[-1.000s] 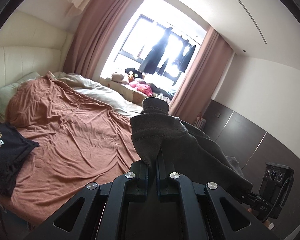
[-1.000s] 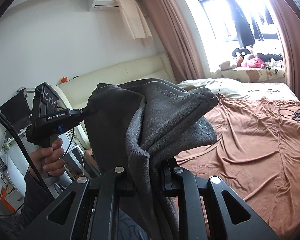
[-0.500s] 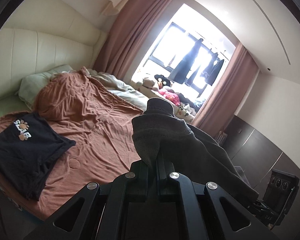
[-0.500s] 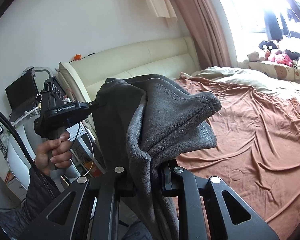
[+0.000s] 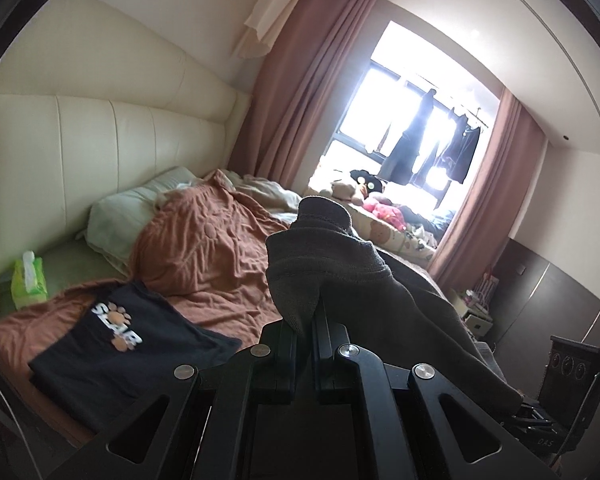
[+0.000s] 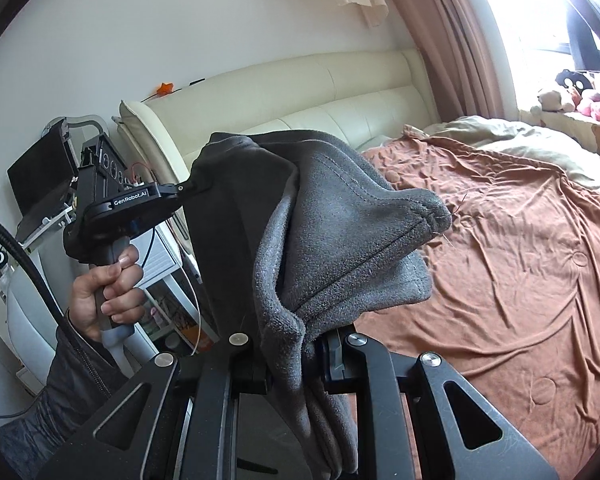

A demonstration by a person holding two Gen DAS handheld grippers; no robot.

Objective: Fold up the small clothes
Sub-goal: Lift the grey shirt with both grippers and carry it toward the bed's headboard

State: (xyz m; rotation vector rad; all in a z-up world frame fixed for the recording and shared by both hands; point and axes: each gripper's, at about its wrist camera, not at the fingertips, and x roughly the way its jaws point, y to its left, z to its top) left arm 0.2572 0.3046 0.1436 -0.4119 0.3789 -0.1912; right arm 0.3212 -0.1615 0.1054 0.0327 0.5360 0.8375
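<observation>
A dark grey fleece garment (image 5: 324, 256) hangs in the air between both grippers, above the side of the bed. My left gripper (image 5: 305, 320) is shut on one bunched edge of it. My right gripper (image 6: 300, 352) is shut on another edge of the same garment (image 6: 340, 232), whose folds drape over the jaws. The left gripper also shows in the right wrist view (image 6: 180, 190), held in a hand and pinching the garment's far corner. A black T-shirt (image 5: 112, 348) with a white and orange print lies flat on the brown bed sheet (image 5: 212, 264).
A cream padded headboard (image 5: 100, 152) runs along the bed's far side. A pale pillow (image 5: 124, 216) and a green tissue pack (image 5: 28, 280) lie near it. Soft toys (image 5: 360, 192) sit by the window. A bedside stand with a laptop (image 6: 40, 176) is left of the bed.
Both grippers have swung left with the grey garment still held. The headboard and the black T-shirt have come further into view; the window has slid right.
</observation>
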